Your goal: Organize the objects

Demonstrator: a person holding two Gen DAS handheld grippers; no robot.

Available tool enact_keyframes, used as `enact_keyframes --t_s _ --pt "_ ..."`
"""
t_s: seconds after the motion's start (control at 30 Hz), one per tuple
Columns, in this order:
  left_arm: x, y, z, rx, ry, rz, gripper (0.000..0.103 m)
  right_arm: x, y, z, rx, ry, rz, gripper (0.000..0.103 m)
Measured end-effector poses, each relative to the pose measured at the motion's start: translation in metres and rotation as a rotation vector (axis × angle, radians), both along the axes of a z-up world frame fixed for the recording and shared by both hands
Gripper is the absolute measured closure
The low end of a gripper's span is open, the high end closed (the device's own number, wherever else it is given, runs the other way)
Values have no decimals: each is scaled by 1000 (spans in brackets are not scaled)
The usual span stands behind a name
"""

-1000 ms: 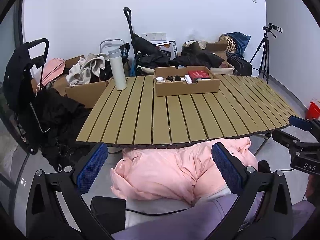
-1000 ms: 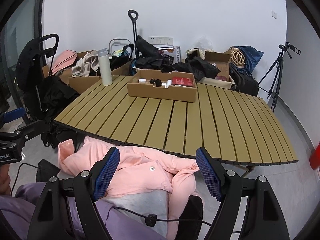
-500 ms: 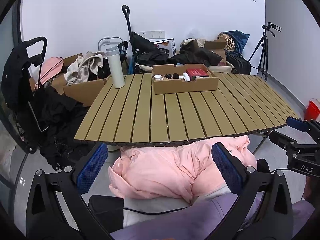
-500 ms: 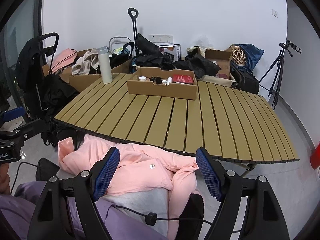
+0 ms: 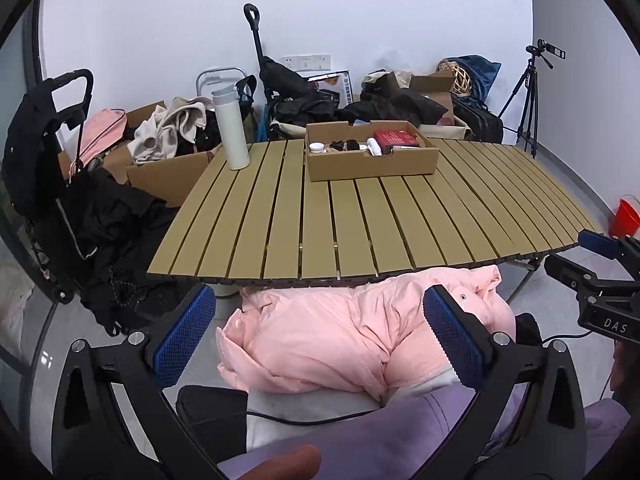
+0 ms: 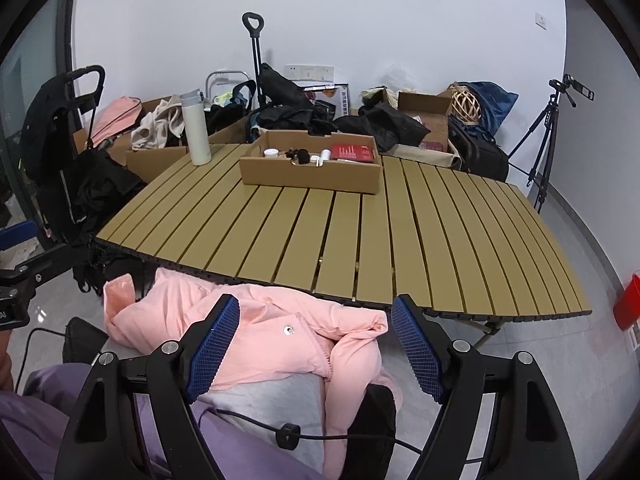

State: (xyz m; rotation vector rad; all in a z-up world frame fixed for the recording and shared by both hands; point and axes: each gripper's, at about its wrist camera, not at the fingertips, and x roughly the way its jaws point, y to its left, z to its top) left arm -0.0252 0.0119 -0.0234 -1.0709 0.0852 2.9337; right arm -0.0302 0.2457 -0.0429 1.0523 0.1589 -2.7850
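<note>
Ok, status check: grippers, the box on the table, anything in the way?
Left gripper and right gripper open, empty, over pink jacket. Cardboard box untouched, far side of table. White bottle stands left of it; path clear.

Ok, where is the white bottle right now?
The white bottle stands upright at the far left corner of the slatted table, left of the cardboard box; the right wrist view shows it there too, with neither gripper near it.

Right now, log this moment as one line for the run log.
left gripper: open, empty | right gripper: open, empty | pink jacket: on lap, below both | cardboard box: on table, untouched | white bottle: upright
</note>
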Motion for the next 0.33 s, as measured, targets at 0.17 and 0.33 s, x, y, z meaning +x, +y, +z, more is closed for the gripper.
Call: enact_keyframes --t_s 0.17,0.33 --pt "-2 -1 -2 5 -14 5 0 -2 0 -4 -8 -23 4 21" --pt "-3 0 -4 10 -25 1 0 -2 -1 -4 -7 -25 6 21"
